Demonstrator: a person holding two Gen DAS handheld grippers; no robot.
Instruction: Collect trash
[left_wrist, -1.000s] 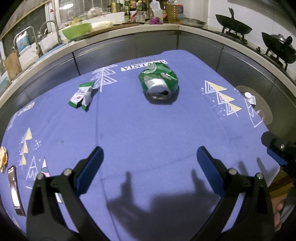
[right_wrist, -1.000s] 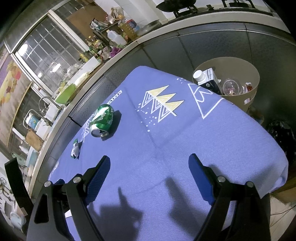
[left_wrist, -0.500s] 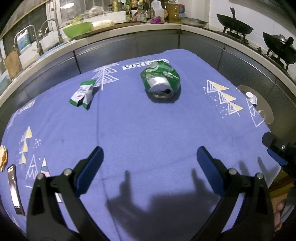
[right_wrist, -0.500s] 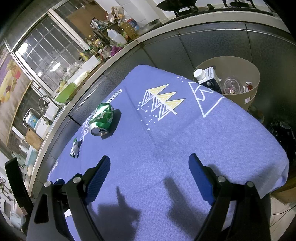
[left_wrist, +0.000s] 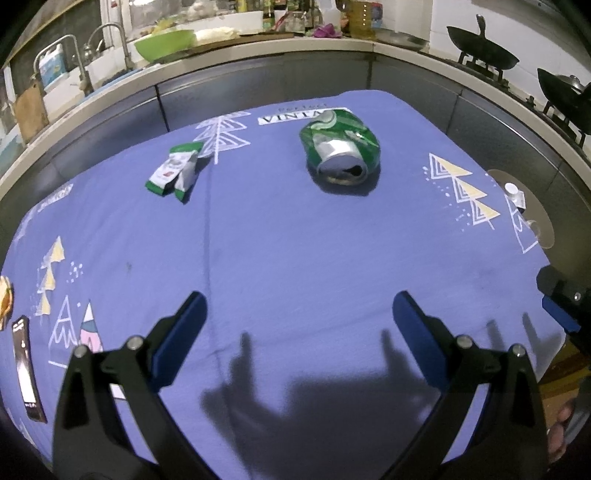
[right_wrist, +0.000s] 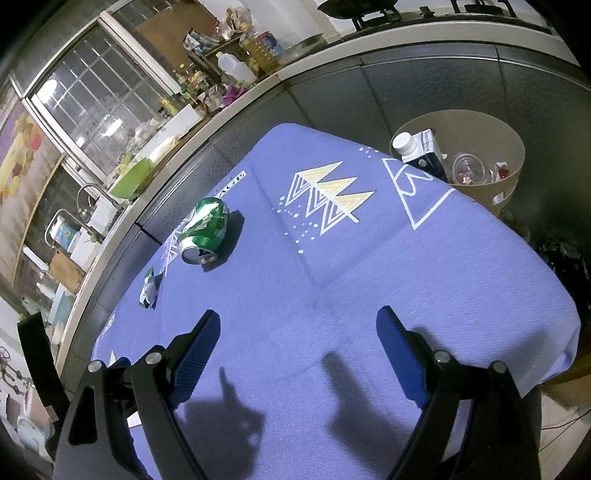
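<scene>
A crushed green can (left_wrist: 340, 151) lies on its side on the blue tablecloth (left_wrist: 277, 258), its open end toward me; it also shows in the right wrist view (right_wrist: 205, 230). A small green and white wrapper (left_wrist: 175, 171) lies to the can's left, also seen in the right wrist view (right_wrist: 148, 288). A tan trash bin (right_wrist: 511, 147) stands off the table's far right corner and holds a carton, a clear cup and scraps. My left gripper (left_wrist: 295, 319) is open and empty above the near cloth. My right gripper (right_wrist: 297, 334) is open and empty, hovering over the table's near right part.
A black phone (left_wrist: 26, 369) lies at the table's left edge. Grey cabinet fronts and a counter with a sink, a green bowl (left_wrist: 164, 38), bottles and woks (left_wrist: 480, 51) ring the table. The bin's rim (left_wrist: 546, 221) shows past the right edge.
The left gripper has drifted slightly, so the can and wrapper sit a little farther right in its view. The right gripper has barely moved. Both stay open.
</scene>
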